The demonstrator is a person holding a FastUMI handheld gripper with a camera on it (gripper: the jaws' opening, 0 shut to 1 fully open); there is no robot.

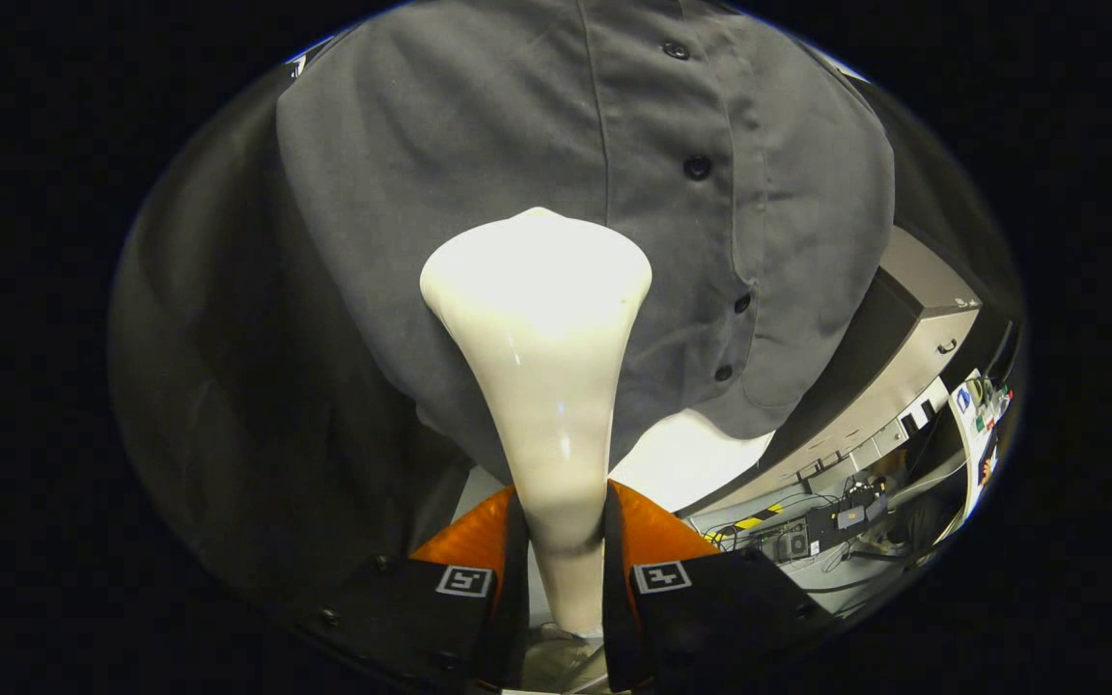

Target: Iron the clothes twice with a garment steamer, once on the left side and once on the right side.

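Observation:
A grey button-up shirt (479, 164) hangs straight ahead, its dark-buttoned placket running down to the right of centre. A white garment steamer (542, 319) rises from between my fingers; its flared head lies against the shirt's lower panel, just left of the placket. My gripper (558, 541) is shut on the steamer's slim handle, one finger on each side. The steamer's head hides the cloth beneath it.
Black cloth hangs left of the shirt. Below the shirt hem a white surface (686, 454) shows. To the right stand a beige cabinet (913, 367) with drawers, and beyond the fingers a floor area with cables and electronic gear (807, 531).

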